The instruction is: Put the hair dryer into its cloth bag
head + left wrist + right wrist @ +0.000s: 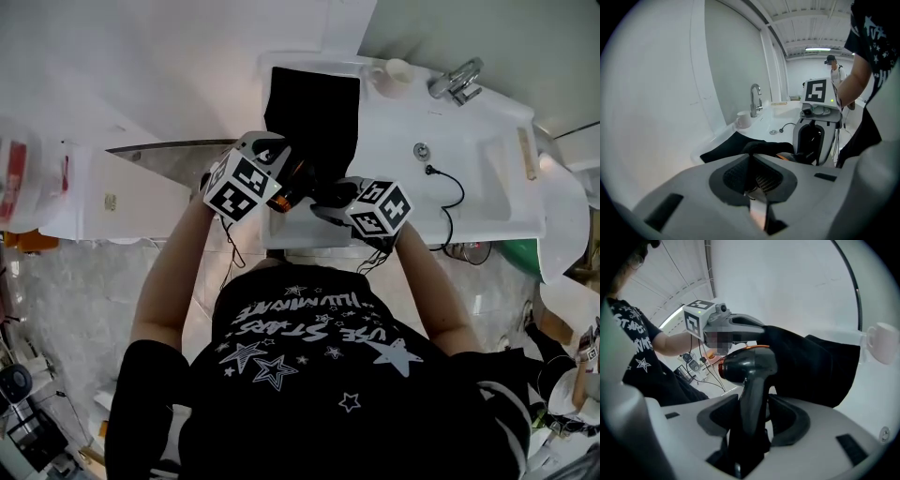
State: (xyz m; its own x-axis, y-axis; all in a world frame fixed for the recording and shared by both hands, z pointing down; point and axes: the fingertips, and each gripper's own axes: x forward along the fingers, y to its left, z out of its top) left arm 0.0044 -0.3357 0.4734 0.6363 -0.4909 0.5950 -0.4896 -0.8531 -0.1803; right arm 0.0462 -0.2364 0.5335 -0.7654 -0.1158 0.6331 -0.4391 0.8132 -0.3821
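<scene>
The black cloth bag [314, 103] lies on the white counter [487, 178], its near edge lifted. My left gripper [281, 157] is shut on that edge; in the right gripper view the black cloth [811, 364] hangs from the tip of the left gripper [736, 329]. The dark hair dryer [747, 366] with an orange ring stands upright, and my right gripper [750, 416] is shut on its handle. In the head view the hair dryer [298, 184] sits between the two grippers, just before the bag's near edge. The left gripper view shows the bag [736, 146] beyond its closed jaws.
A white mug [398, 73] and a chrome faucet [457, 80] stand at the back of the counter. A drain [422, 150] and a thin black cable [452, 192] lie right of the bag. A wall runs along the left.
</scene>
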